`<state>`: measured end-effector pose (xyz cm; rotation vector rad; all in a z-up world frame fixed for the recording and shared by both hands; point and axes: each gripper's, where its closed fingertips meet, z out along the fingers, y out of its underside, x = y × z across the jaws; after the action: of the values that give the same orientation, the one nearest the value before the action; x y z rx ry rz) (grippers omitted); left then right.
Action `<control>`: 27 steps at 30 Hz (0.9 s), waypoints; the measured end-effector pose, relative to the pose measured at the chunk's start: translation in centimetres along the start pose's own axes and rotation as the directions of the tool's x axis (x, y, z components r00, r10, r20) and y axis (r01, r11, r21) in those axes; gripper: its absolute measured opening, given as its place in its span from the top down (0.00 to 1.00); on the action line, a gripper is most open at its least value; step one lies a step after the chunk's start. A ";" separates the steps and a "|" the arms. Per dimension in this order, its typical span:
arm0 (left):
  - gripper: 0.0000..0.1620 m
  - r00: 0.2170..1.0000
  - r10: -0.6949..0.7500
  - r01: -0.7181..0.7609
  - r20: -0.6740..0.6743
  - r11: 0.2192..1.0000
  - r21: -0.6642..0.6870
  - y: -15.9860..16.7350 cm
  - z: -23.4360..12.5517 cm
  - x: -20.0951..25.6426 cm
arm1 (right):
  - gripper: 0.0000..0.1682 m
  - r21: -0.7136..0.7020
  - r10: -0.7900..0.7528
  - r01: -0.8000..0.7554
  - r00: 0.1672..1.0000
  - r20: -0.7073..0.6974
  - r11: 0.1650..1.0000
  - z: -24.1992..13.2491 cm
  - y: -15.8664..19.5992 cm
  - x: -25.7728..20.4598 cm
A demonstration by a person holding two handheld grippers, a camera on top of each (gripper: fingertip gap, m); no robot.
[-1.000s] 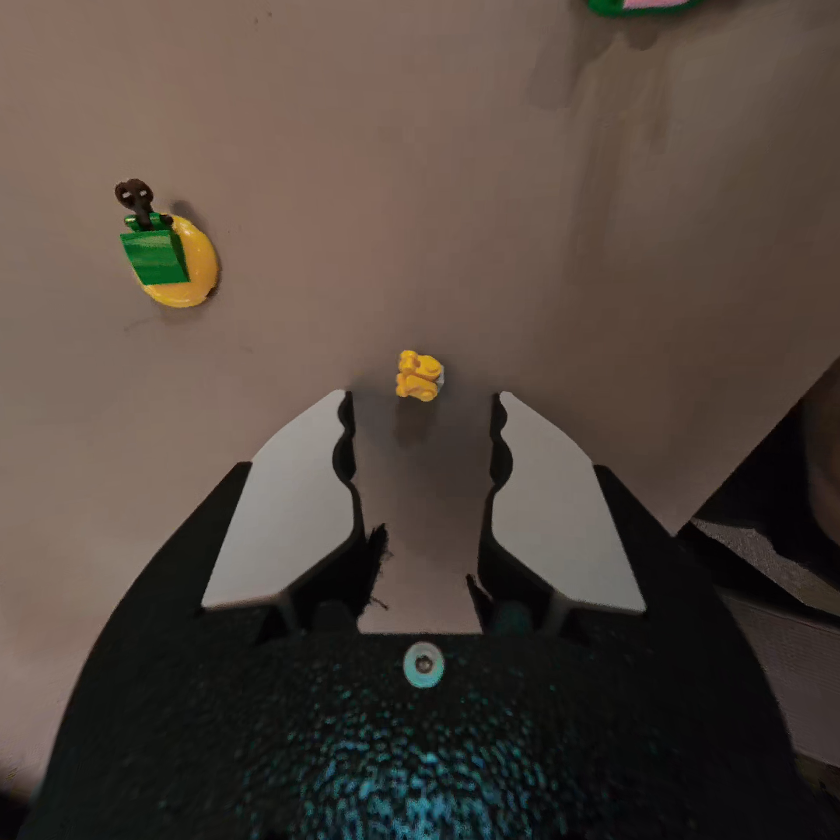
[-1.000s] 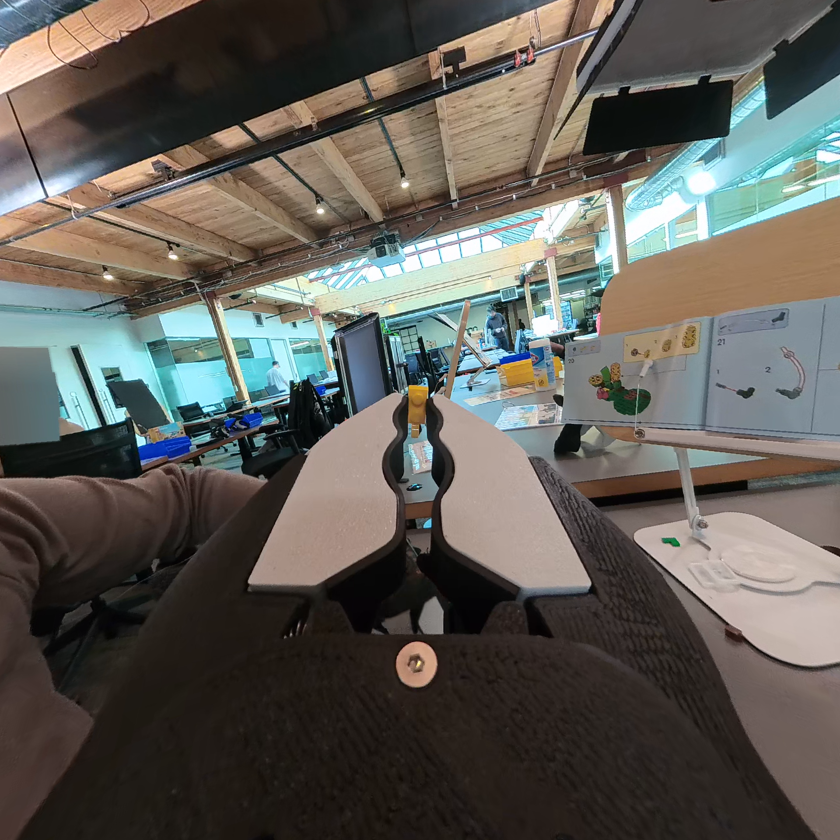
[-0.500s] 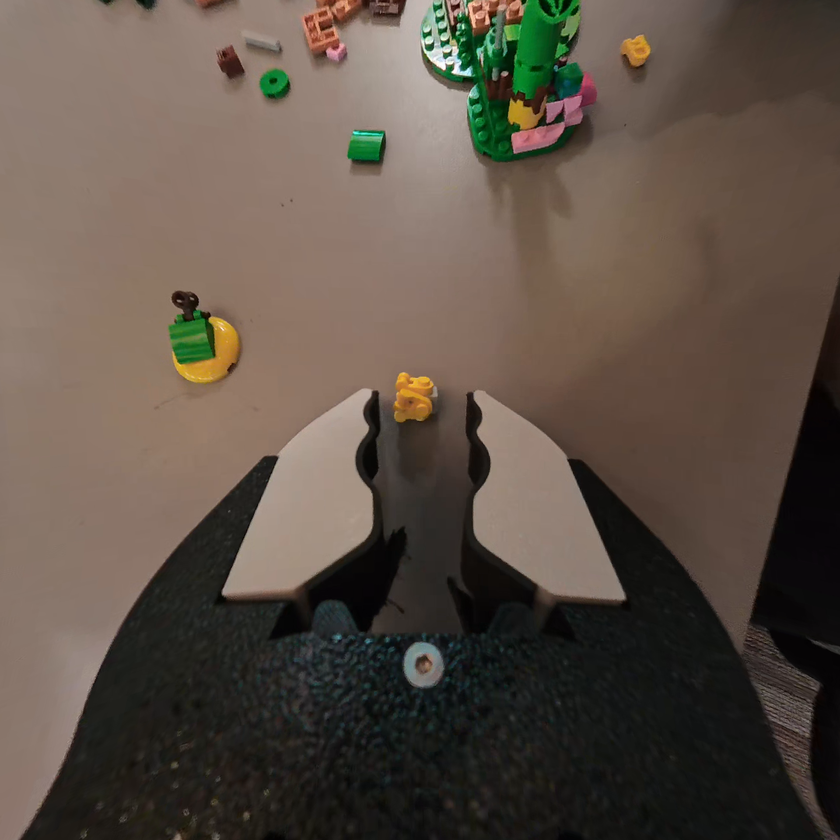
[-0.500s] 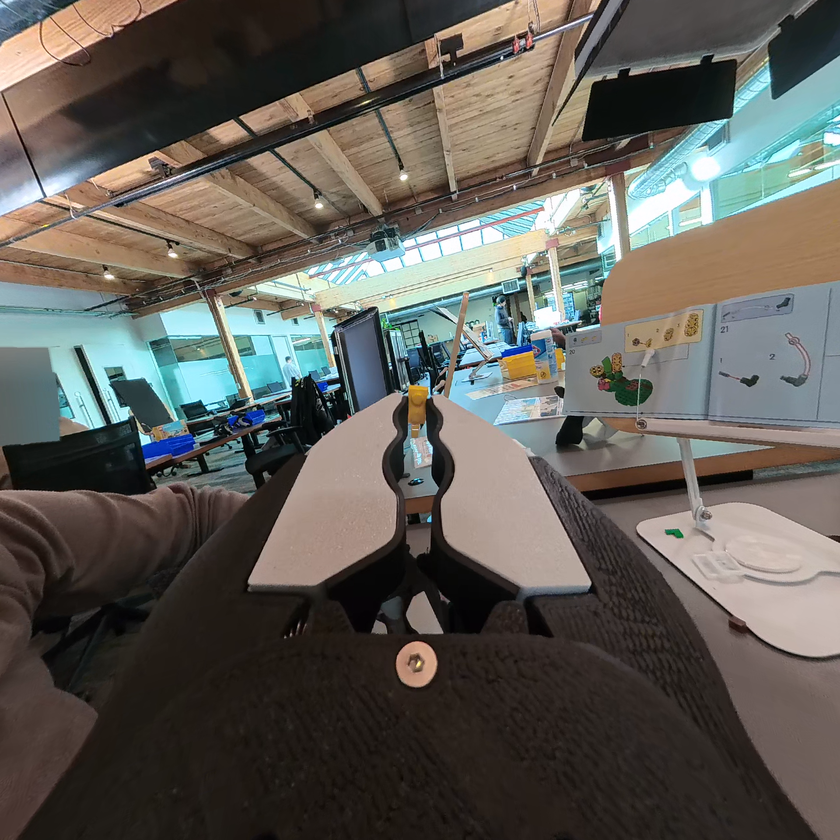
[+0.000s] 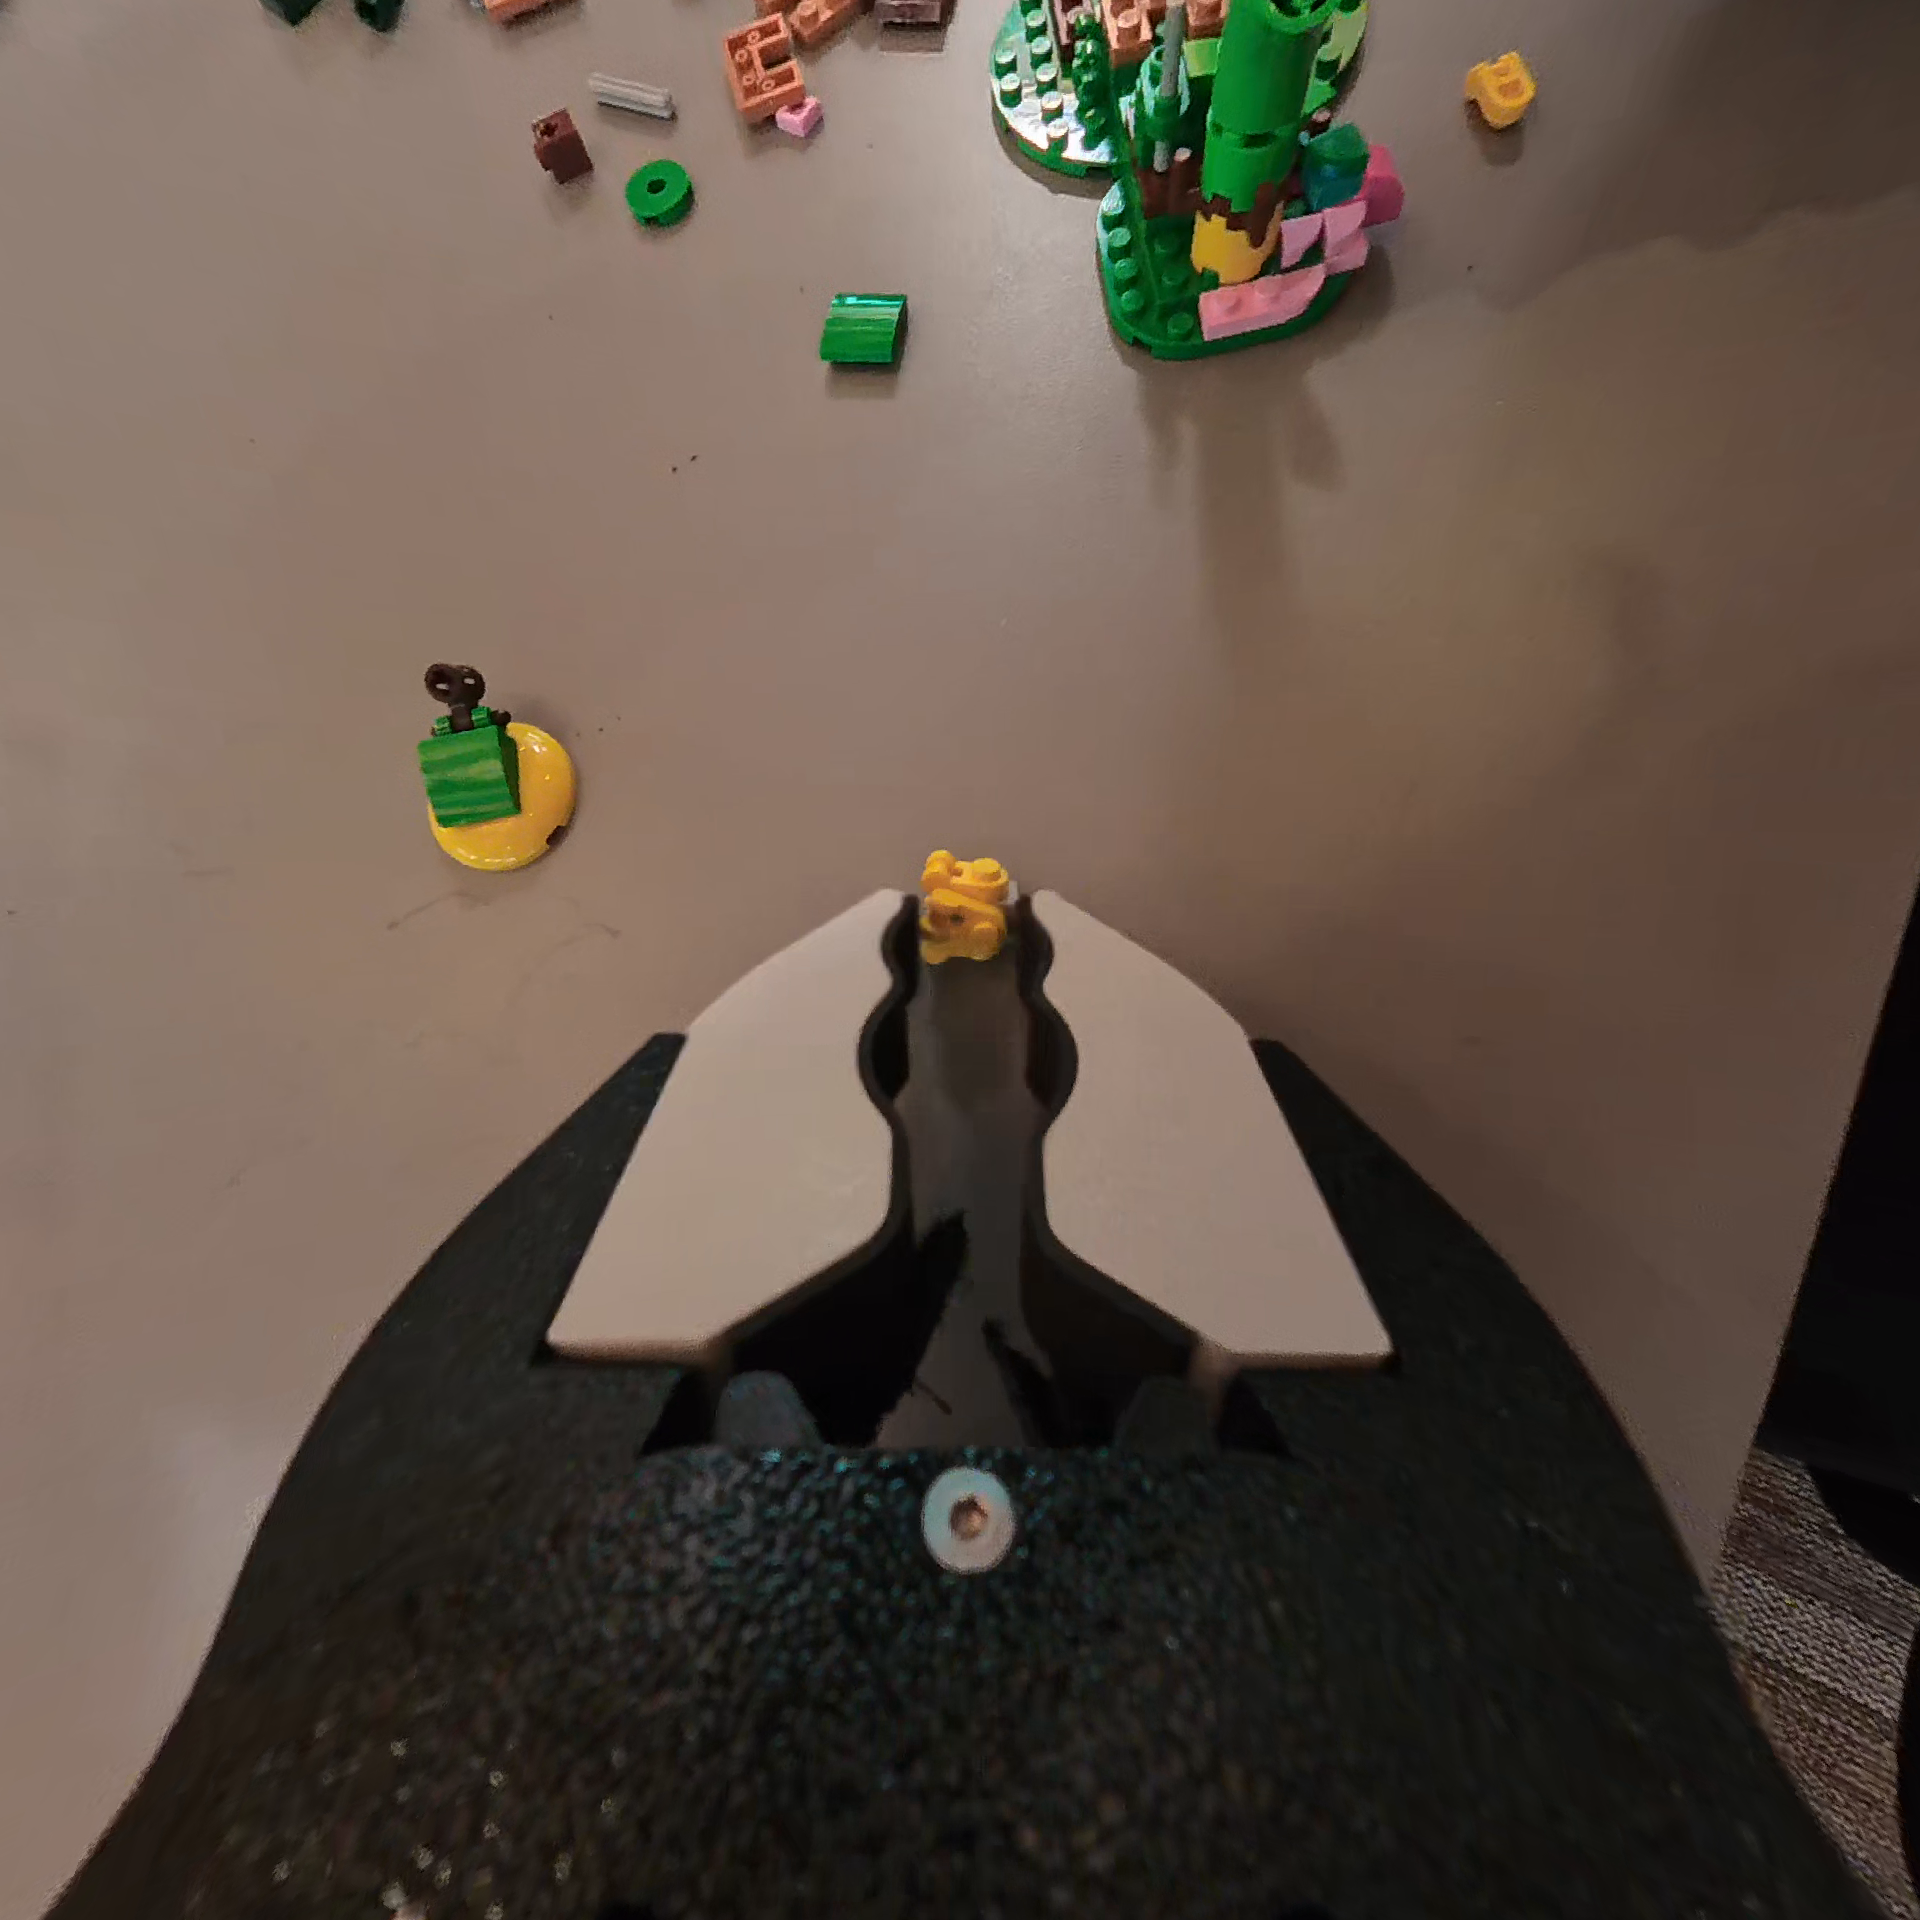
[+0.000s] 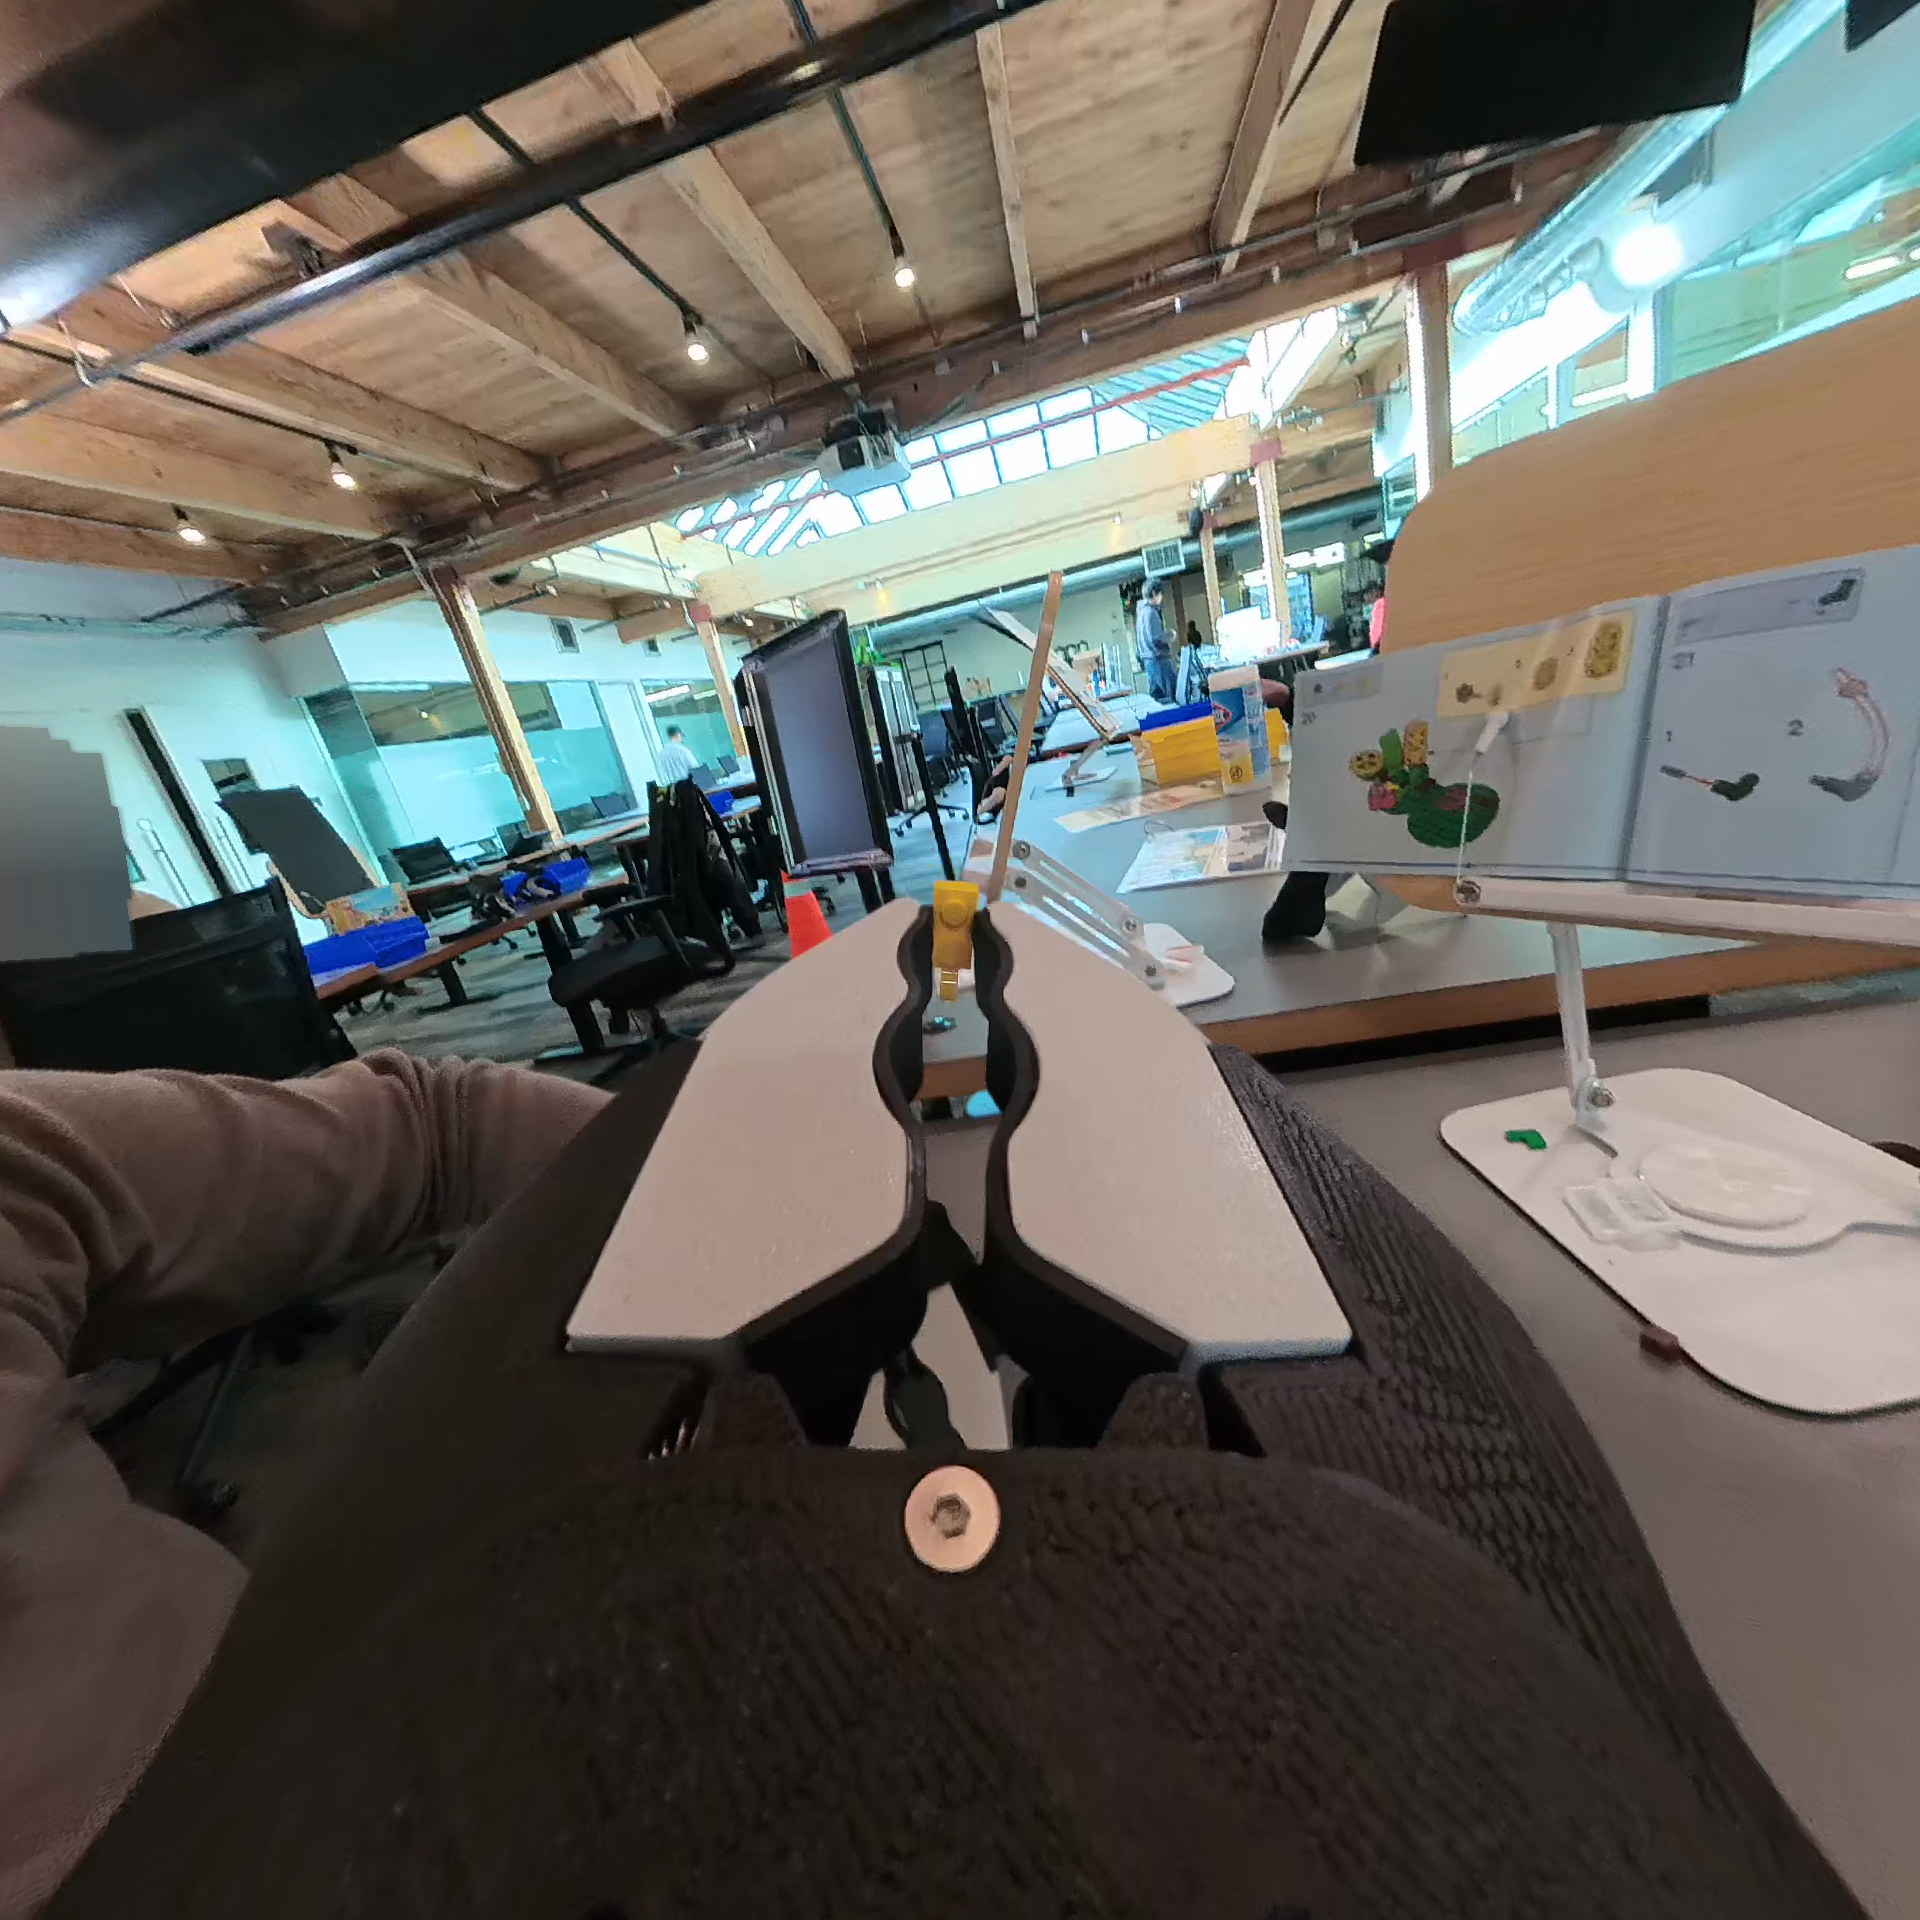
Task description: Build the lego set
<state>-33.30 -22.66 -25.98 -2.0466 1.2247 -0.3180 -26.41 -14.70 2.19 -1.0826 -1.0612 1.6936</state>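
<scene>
In the left wrist view, my left gripper (image 5: pixel 964 912) points down at the grey table (image 5: pixel 1143 675). Its fingertips have closed in on a small yellow lego piece (image 5: pixel 958 923) that lies on the table, one tip at each side. In the right wrist view, my right gripper (image 6: pixel 954 920) is raised off the table and faces the room. It is shut on a thin yellow lego piece (image 6: pixel 952 935) that sticks up between the tips. The partly built green lego model (image 5: pixel 1236 187) with pink bricks stands at the far right of the table.
A yellow dome with a green slope and a brown piece (image 5: pixel 499 790) sits to the left. A green curved tile (image 5: pixel 862 328), a green ring (image 5: pixel 659 192) and several loose bricks (image 5: pixel 764 73) lie farther off. An instruction booklet (image 6: pixel 1558 758) rests on a white stand (image 6: pixel 1714 1226). A sleeve (image 6: pixel 208 1195) is at left. About 30 centimetres separates my left fingertips from my right. My left gripper is the nearer one to the green curved tile (image 5: pixel 862 328): about 12 centimetres, against 25 centimetres.
My left gripper has drawn back and tilted, so more of the table shows, and its fingers have closed from wide open onto the small yellow piece. My right gripper has hardly moved.
</scene>
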 end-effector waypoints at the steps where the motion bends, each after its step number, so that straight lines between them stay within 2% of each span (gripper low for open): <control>1: 0.89 1.000 0.000 0.000 0.008 1.000 0.002 0.0 0.0 0.0 | 0.97 -0.019 -0.004 0.004 1.000 -0.006 1.000 0.1 0.3 0.1; 6: 0.90 0.997 -0.005 0.006 0.082 1.000 -0.017 0.3 -0.2 -0.7 | 0.97 -0.076 -0.017 0.018 1.000 0.010 0.997 0.9 1.5 -0.2; 8: 0.90 0.980 0.004 0.002 0.197 1.000 -0.029 -0.2 -0.8 -2.0 | 0.97 -0.084 -0.043 0.045 0.999 0.017 0.996 1.1 1.7 -0.4; 10: 0.90 0.939 0.007 -0.008 0.345 1.000 0.002 -2.6 -2.2 -3.4 | 0.97 -0.077 -0.043 0.044 0.999 0.012 0.996 1.3 1.7 -0.2; 13: 0.90 0.785 0.126 -0.130 0.607 0.991 -0.039 -8.4 -6.0 -5.0 | 0.97 -0.037 0.026 -0.024 0.998 0.058 0.999 1.7 1.3 -0.7; 15: 0.90 0.610 0.231 -0.242 0.758 0.965 -0.100 -13.0 -9.2 -5.1 | 0.97 -0.004 0.064 -0.064 0.992 0.108 0.998 2.1 0.8 -1.6; 18: 0.90 0.356 0.338 -0.351 0.871 0.912 -0.211 -18.6 -12.5 -4.0 | 0.97 0.041 0.083 -0.092 0.980 0.182 0.995 2.6 -0.1 -3.5; 19: 0.90 0.298 0.365 -0.374 0.882 0.895 -0.243 -19.8 -12.9 -3.5 | 0.97 0.057 0.087 -0.101 0.974 0.208 0.993 2.7 -0.5 -4.2; 22: 0.90 0.209 0.383 -0.380 0.900 0.879 -0.287 -21.5 -13.7 -3.0 | 0.97 0.073 0.047 -0.065 0.972 0.229 0.995 2.7 -1.0 -5.5; 27: 0.90 0.168 0.326 -0.371 0.930 0.895 -0.247 -22.4 -15.4 -2.9 | 0.97 -0.009 -0.080 0.083 0.982 0.169 0.997 2.5 -0.4 -6.2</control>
<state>-28.18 -20.74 0.76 -1.3096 0.7511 1.0594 -26.98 -20.96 4.62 -0.9049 -1.2112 1.7371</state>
